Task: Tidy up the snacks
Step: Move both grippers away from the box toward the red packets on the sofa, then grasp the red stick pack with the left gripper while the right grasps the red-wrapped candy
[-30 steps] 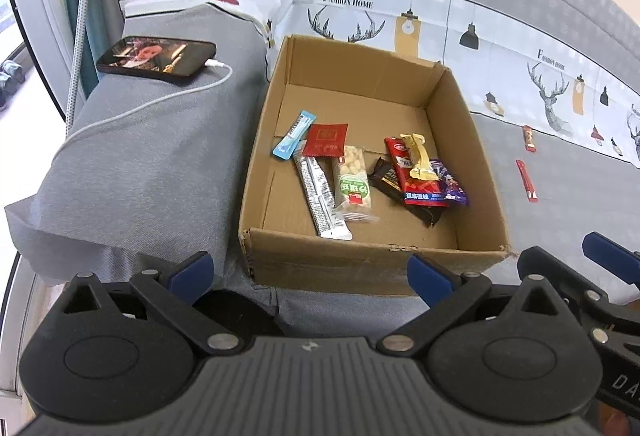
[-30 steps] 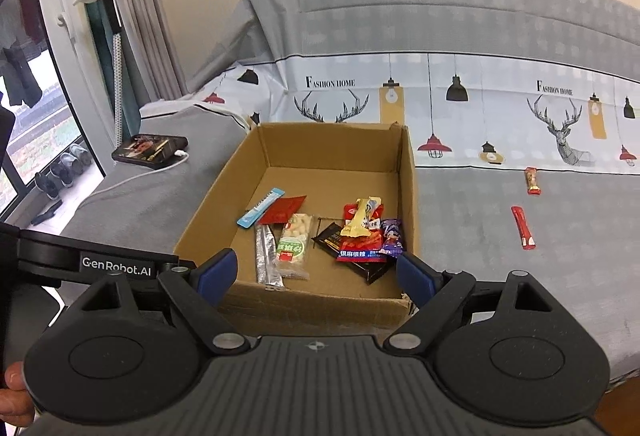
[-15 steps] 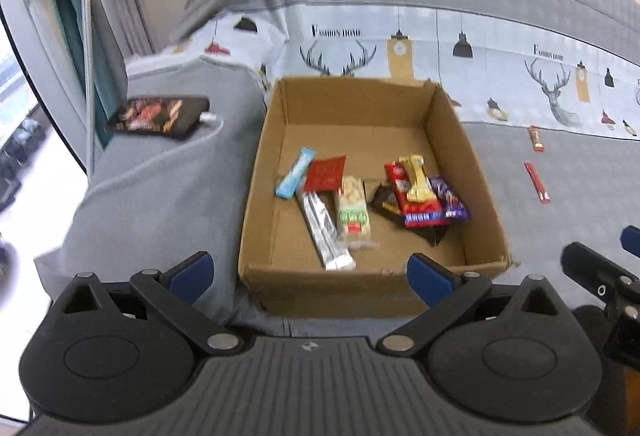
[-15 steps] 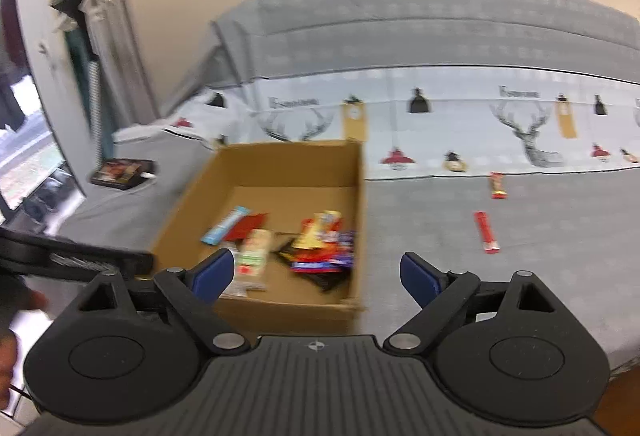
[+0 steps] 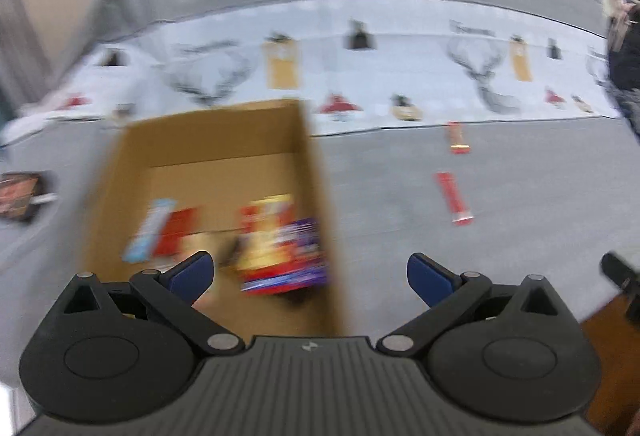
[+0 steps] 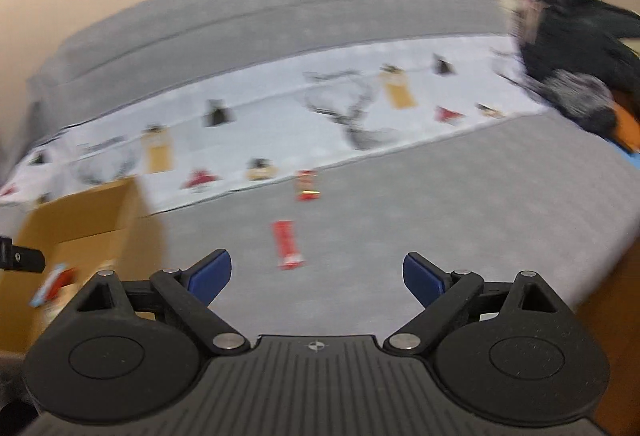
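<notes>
A cardboard box [image 5: 316, 172] with several snack packets [image 5: 280, 248] inside stands on the grey sofa seat; its right corner shows at the left of the right wrist view [image 6: 100, 208]. Two red snack sticks lie loose on the seat to its right: a long one [image 5: 454, 198] [image 6: 287, 244] and a shorter one farther back [image 5: 457, 137] [image 6: 307, 186]. My left gripper [image 5: 310, 274] is open over the box's right wall, holding nothing. My right gripper [image 6: 316, 274] is open, its jaws still opening, with nothing between them; the long red stick lies just ahead of it. Both views are motion-blurred.
A printed white cloth [image 6: 360, 116] with deer and lamps runs along the sofa back. A phone [image 5: 18, 194] lies left of the box. Dark clothing [image 6: 580, 48] is piled at the right end of the sofa. The seat's front edge drops off at the lower right.
Both grippers have swung to the right: the box has slid leftward in both views and the two red sticks have come toward the centre. The right jaws have widened slightly.
</notes>
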The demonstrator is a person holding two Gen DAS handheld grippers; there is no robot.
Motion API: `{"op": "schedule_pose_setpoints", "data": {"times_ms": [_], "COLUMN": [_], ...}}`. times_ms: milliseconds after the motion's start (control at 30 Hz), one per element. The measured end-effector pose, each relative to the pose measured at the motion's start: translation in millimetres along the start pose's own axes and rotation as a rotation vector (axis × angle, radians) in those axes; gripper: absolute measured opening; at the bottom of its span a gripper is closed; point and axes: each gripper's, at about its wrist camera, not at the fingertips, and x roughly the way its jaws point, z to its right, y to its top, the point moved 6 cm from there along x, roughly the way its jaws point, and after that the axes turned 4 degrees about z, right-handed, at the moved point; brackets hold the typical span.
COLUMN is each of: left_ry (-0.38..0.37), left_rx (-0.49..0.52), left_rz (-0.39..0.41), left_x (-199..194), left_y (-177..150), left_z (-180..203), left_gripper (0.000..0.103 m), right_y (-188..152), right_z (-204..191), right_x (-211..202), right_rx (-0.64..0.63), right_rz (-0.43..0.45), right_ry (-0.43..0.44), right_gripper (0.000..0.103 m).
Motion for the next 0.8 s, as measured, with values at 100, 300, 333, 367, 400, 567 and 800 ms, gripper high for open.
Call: {"op": "schedule_pose_setpoints", "data": {"times_ms": [100,300,333,367,400,567,800], "left_ry": [-0.067,-0.139,-0.136,-0.141,-0.141,-0.109,0.015], "left_rx": [0.016,-0.002,-0.014,-0.017,-0.009,-0.006,-0.053], "left_rz": [-0.073,-0.260,-0.292,-0.330,-0.351,-0.418,-0.396], "left_x": [55,195,216,242,259,314,326], "left_y": [21,41,41,41,41,33,34], "left_z": [57,144,152,163,169,169,84], "left_gripper": [0.103,0.103,0.102,0.102,0.098,0.090,0.098], "right_y": [1,4,5,5,5,8,24], "right_z": [40,93,101,109,118,132,81], "right_x": [32,109,122,133,148,205,306], "right_rx": [0.048,0.100,0.105,0.113,0.127,0.149,0.055], "right_rz": [-0.020,-0.058,-0.065,-0.075,-0.089,-0.135,-0.153], "right_ry": [-0.073,-0.169,-0.188,-0.206,-0.221,-0.217,-0.009], "right_gripper": [0.094,0.094,0.094,0.094,0.094,0.094,0.094]}}
